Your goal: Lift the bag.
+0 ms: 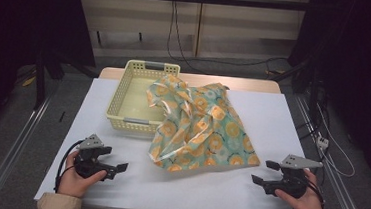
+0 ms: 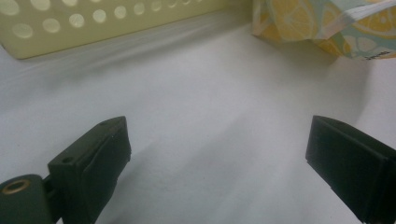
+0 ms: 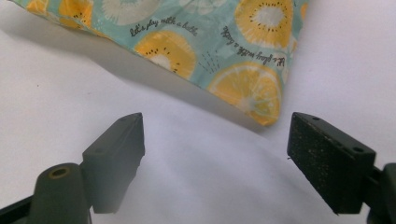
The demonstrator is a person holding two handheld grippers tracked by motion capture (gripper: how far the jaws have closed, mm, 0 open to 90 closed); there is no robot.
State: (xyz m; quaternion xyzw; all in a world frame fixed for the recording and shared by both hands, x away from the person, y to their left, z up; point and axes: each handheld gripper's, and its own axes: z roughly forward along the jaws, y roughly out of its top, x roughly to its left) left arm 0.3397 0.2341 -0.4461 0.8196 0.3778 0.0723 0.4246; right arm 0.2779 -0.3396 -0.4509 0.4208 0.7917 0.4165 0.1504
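both grippers idle on the table (image 1: pixel 116 189), nothing held. left gripper (image 1: pixel 118 168) has its jaws spread wide over bare white surface; right gripper (image 1: pixel 260 179) likewise, jaws apart and empty. the fruit-print cloth (image 1: pixel 201 128) lies crumpled ahead of and between them, its far end draped over the near-right corner of the yellow basket (image 1: pixel 119 94), the rest spilling onto the table toward the right gripper. step in hand looks like the first grab on the cloth, my read. for the right side: the near corner of the cloth (image 3: pixel 268 116) sits just ahead of the jaws and slightly toward its right jaw, so slide forward low, get one jaw under the hem and close on the corner itself, not on a mid-fold, or it'll bunch. left gripper needs to swing toward its right, where the cloth edge (image 2: pixel 327 32) lies, well ahead; the basket wall (image 2: pixel 70 28) is ahead to its left, keep off it. don't pull until both have a hold, since the draped end could drag the basket. the high view gives the whole layout and the drape over the basket rim; the right gripper view adds the hem, the printed lettering and the shadow gap under the corner; the left gripper view shows a white fold or label by the cloth edge.
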